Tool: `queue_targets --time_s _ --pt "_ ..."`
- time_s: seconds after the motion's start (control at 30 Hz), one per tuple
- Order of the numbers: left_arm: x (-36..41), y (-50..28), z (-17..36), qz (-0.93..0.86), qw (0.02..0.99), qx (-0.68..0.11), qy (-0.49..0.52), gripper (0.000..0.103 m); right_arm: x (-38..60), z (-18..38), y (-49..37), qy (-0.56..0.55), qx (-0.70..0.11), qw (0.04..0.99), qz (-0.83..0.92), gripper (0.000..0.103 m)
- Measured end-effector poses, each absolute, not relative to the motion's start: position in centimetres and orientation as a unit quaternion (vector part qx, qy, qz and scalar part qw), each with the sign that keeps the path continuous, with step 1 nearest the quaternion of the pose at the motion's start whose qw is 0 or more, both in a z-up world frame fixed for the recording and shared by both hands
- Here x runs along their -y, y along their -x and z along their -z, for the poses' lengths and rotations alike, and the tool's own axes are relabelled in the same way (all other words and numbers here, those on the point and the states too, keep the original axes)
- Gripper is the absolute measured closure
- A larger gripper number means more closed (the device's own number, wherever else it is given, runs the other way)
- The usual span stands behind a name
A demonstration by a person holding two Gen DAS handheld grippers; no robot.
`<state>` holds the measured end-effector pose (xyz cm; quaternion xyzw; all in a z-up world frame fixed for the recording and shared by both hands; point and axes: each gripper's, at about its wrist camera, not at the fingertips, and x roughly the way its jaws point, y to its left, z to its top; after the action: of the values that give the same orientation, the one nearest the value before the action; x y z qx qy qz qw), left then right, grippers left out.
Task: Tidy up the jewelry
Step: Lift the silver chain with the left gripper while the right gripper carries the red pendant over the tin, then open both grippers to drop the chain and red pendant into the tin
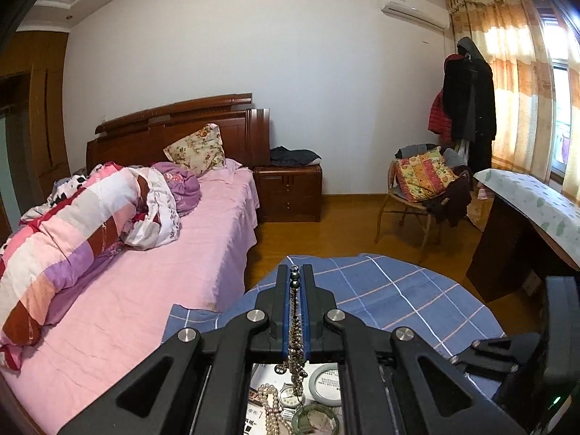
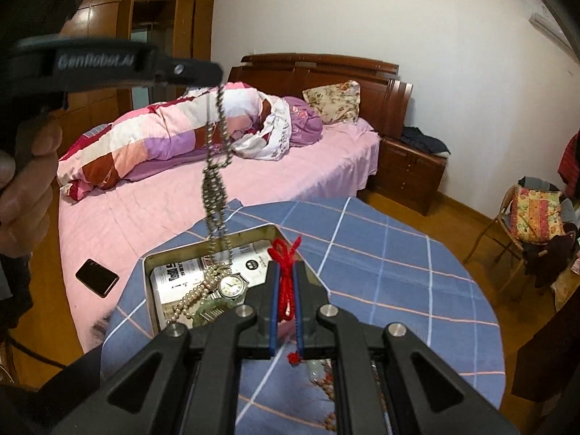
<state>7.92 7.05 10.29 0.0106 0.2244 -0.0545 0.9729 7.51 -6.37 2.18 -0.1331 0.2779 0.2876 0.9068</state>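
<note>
My left gripper (image 1: 296, 272) is shut on a grey bead necklace (image 1: 295, 326), held high; in the right wrist view the necklace (image 2: 214, 188) hangs from that gripper (image 2: 214, 72) down into an open metal tin (image 2: 151, 264) on the blue checked table. The tin holds a pearl necklace (image 2: 192, 299), a wristwatch (image 2: 232, 285) and a green bangle (image 2: 212, 310). My right gripper (image 2: 285, 266) is shut on a red cord (image 2: 285, 253) with a pendant (image 2: 314, 369) hanging below, just right of the tin.
The round table with blue checked cloth (image 2: 380, 272) stands beside a pink bed (image 2: 253, 174). A black phone (image 2: 97, 277) lies on the bed. A nightstand (image 2: 409, 170), a chair with cushions (image 2: 533, 217) and a desk (image 1: 525, 217) stand around.
</note>
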Motion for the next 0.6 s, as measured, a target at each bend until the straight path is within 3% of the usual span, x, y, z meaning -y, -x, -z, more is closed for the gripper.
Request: queue_targets --time_s 0.6 --pt "-7.1 -13.0 -2.3 0.042 0.946 -0.322 0.000 0.099 4.0 2.5 -12.0 0.119 -0.352 0.884 -0.284 0.094"
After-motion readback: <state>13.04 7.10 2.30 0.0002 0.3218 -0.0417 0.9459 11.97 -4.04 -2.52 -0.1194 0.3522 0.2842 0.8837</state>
